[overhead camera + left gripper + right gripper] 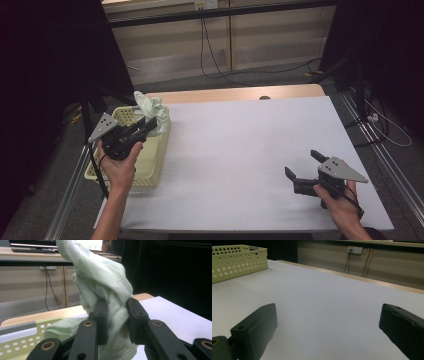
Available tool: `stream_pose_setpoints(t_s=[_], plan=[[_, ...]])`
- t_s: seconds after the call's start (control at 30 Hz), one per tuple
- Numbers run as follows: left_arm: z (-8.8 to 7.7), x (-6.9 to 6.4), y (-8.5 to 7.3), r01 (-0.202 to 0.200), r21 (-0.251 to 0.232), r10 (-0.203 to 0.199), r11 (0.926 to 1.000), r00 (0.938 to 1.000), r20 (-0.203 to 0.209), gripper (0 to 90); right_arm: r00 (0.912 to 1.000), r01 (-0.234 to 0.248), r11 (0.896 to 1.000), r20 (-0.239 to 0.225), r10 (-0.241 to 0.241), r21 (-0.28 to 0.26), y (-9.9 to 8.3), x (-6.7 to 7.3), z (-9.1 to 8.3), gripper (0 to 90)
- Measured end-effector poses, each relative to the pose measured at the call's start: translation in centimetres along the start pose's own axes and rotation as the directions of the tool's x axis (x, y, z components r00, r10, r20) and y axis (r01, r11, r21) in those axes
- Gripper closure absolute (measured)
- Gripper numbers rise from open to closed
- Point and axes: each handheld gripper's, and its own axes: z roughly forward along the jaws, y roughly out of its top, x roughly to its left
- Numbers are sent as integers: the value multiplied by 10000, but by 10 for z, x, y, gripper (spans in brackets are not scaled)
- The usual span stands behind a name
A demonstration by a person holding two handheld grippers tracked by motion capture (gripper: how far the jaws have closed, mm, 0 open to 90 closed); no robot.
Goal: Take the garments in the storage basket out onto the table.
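Dim room, dark edges w/ black surrounds. White table cover [240, 150] is brightest, evenly lit, soft shadows. Gripper views: near jaws blurry, cloth [105, 282] soft-focus, slightly grainy.

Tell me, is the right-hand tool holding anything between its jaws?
No. The right gripper has its jaws spread wide over the bare white table, with nothing between them.
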Motion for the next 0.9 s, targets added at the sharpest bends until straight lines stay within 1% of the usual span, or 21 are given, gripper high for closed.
stream_pose_setpoints(t_s=[0.17, 0.3, 0.4, 0.43, 0.57, 0.67, 0.7, 0.73, 0.83, 0.9], plan=[[5, -5, 3, -189, 124, 186, 9997, 9994, 302, 719, 10000, -2, 10000, 2, 2, 1, 0, 0, 0, 15], [9, -12, 4, -172, 77, 168, 9998, 9985, 529, 719, 10000, -20, 10000, -8, 20, 6, 0, 0, 0, 15], [13, -18, 4, -362, 163, 350, 9992, 9968, 717, 719, 10000, -11, 10000, -5, 11, 6, 0, 0, 0, 15], [14, -20, 4, -300, 162, 287, 9994, 9967, 753, 720, 10000, -10, 10000, -4, 10, 14, 0, 0, 0, 15], [20, -26, 6, -338, 185, 319, 9993, 9951, 937, 719, 10000, -3, 10000, -33, 3, 19, 0, 0, 1, 15], [25, -30, 8, -260, 203, 238, 9995, 9944, 1034, 719, 10000, 1, 10000, -43, -1, 31, 0, 0, 1, 15], [27, -30, 9, -342, 239, 315, 9991, 9938, 1063, 719, 10000, -4, 10000, -45, 4, 27, 0, 0, 1, 15], [28, -32, 9, -302, 242, 274, 9993, 9938, 1082, 720, 10000, -3, 10000, -46, 3, 23, 0, 0, 1, 15], [31, -34, 11, -409, 352, 365, 9985, 9925, 1167, 720, 10000, 3, 10000, -51, -3, 10, 0, 0, 1, 15], [33, -35, 10, -370, 367, 322, 9986, 9918, 1237, 719, 10000, -7, 10000, -63, 8, 14, 0, -1, 0, 14]])
